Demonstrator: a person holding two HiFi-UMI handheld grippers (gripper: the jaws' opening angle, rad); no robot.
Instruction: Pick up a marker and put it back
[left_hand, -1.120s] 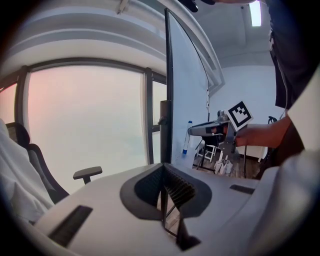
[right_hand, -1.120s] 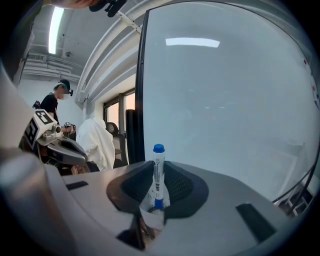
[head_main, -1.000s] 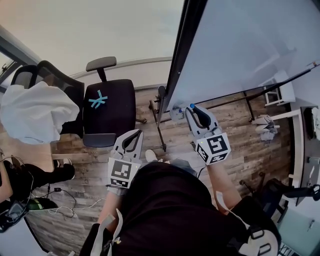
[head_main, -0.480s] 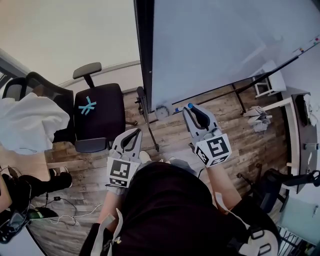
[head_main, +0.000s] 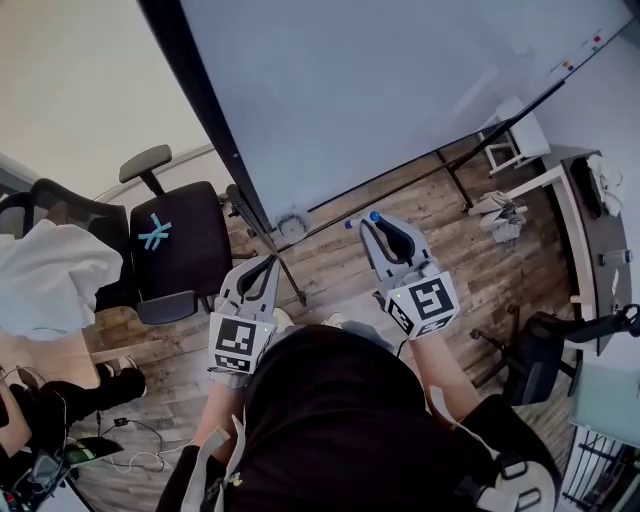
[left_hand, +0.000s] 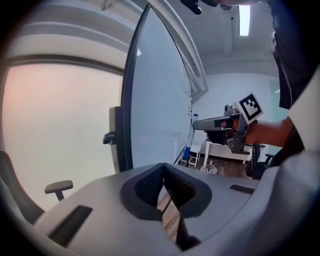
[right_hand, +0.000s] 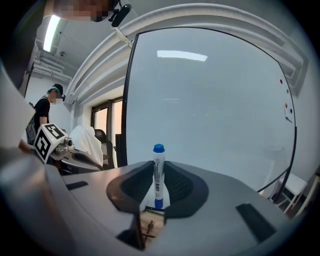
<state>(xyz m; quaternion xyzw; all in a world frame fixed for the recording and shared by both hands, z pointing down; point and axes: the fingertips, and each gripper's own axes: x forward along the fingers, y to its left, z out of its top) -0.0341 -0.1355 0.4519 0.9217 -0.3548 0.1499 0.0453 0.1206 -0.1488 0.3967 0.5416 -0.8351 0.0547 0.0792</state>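
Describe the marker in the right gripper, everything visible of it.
The marker is a slim white barrel, plastic by its look, with a blue cap on top, a blue band at the bottom and dark print down its side, too small to read. It stands upright, clamped between the dark ribbed pads of the right gripper, with its capped end rising above them. Nothing else appears to touch it, and the whiteboard stands behind it.

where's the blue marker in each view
Head view: the marker is at centre, gripped by the right gripper.
Left gripper view: probably the thin white-and-blue stick at that gripper's tip, right of centre; too small to be sure.
Right gripper view: centre, upright between the shut jaws.
Shared landmark: the whiteboard behind it.
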